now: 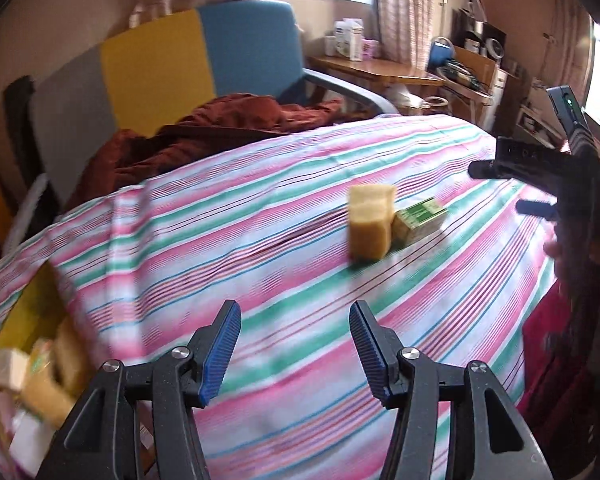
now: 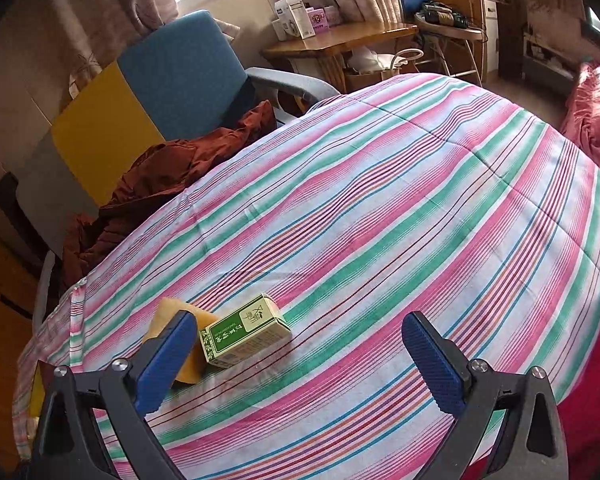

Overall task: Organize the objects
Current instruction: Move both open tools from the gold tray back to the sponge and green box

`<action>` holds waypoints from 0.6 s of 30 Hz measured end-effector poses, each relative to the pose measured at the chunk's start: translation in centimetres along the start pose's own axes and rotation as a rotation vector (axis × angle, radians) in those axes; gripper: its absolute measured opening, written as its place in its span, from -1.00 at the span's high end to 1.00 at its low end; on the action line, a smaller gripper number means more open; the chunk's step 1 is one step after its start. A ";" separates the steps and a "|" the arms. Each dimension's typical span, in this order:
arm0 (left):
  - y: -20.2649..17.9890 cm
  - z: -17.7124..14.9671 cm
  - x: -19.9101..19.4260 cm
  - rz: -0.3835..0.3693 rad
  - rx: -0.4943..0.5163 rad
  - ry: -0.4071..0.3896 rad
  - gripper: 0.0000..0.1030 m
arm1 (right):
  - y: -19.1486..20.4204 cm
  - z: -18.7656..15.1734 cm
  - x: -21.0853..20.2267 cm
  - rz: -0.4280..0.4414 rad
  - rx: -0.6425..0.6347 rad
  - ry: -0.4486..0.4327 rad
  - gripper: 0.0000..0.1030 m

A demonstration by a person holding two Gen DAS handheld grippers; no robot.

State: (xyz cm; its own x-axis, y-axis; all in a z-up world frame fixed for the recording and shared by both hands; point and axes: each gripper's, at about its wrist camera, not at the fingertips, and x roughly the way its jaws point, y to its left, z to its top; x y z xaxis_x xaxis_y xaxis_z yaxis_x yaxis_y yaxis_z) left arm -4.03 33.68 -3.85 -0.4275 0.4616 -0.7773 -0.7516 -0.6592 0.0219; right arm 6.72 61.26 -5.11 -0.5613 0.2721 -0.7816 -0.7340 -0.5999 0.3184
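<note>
Grippers both stand open with nothing between their fingers: left gripper (image 1: 296,348), right gripper (image 2: 300,364). On the striped cloth (image 2: 380,200), the green box (image 2: 246,336) touches the yellow block (image 2: 188,360), at ten o'clock from the right gripper.

**Little that can be read**

The green and cream box (image 2: 246,336) lying on the striped bedcover (image 2: 380,200), toward its near left edge, carries print on its green face: a column of white characters and a larger white mark at one end, all too small to make out. The white cartons (image 2: 296,18) on the wooden side table (image 2: 340,42) under the window show dark and pink printing, unreadable from here. The other gripper (image 1: 540,196) bears faint raised letters, illegible.
</note>
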 end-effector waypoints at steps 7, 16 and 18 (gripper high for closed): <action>-2.3 3.9 5.2 -0.077 0.031 0.035 -0.30 | -0.3 0.1 0.8 0.037 0.018 0.040 -0.99; -4.5 7.4 10.7 -0.143 0.047 0.088 -0.32 | -0.7 0.1 1.4 0.055 0.039 0.068 -0.99; -4.7 8.0 11.8 -0.154 0.041 0.101 -0.32 | -0.7 0.1 1.5 0.053 0.036 0.073 -0.99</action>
State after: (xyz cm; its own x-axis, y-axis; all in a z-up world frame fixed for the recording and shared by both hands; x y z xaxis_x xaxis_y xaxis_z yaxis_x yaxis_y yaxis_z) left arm -9.53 46.92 -8.09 -0.2544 0.4921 -0.8325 -0.8250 -0.5596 -0.0786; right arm 6.33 62.15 -6.42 -0.5715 0.1844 -0.7996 -0.7178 -0.5845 0.3783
